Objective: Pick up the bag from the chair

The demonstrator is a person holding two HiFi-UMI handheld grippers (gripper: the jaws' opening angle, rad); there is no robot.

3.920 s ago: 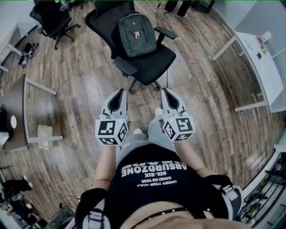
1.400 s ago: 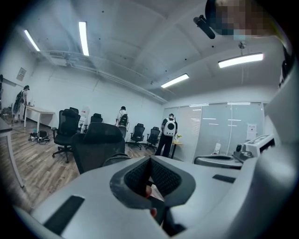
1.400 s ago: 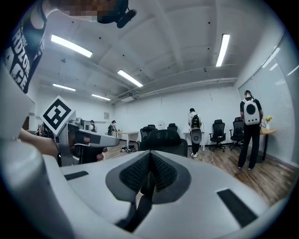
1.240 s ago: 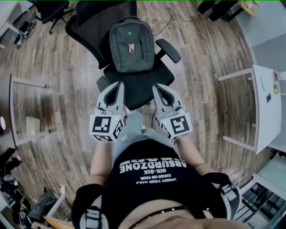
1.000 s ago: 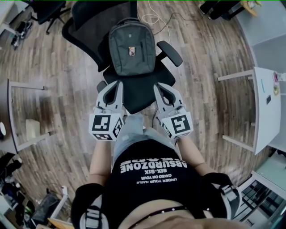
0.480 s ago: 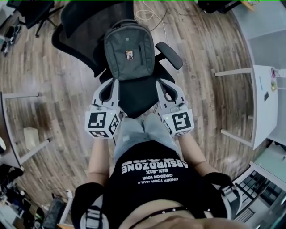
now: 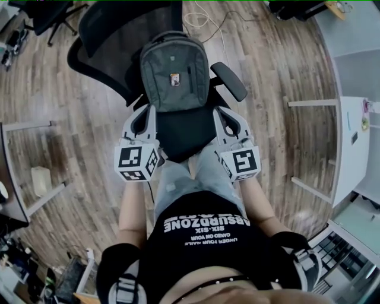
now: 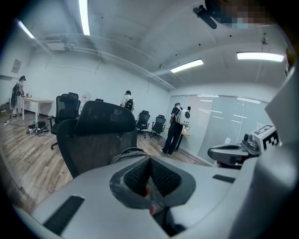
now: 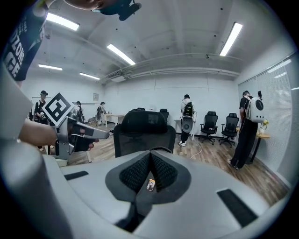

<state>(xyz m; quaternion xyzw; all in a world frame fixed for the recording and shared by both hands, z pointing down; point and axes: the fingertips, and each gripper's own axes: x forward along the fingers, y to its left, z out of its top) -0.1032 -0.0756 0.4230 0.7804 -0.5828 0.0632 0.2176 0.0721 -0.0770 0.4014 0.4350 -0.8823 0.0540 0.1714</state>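
A grey backpack (image 7: 174,71) stands upright on the black office chair (image 7: 184,132), leaning on its mesh back. My left gripper (image 7: 148,111) is shut and hangs over the seat's front left corner, short of the bag. Shut too, my right gripper (image 7: 218,113) is over the front right corner, under the armrest (image 7: 229,81). In the left gripper view the shut left gripper (image 8: 149,161) hides most of the bag; only its top handle (image 8: 125,151) shows before the chair back (image 8: 100,135). The right gripper view shows the right gripper (image 9: 150,156), with the bag's handle (image 9: 161,150) just above it.
White desks (image 7: 350,148) stand to the right and a desk frame (image 7: 24,172) to the left. A cable (image 7: 199,21) lies on the wood floor behind the chair. Another chair (image 7: 44,12) is at the top left. People (image 9: 247,128) stand far across the room.
The person has walked up to the chair, so the bag and seat are much nearer. Both grippers moved forward and down to flank the seat's front. Both jaws stayed shut.
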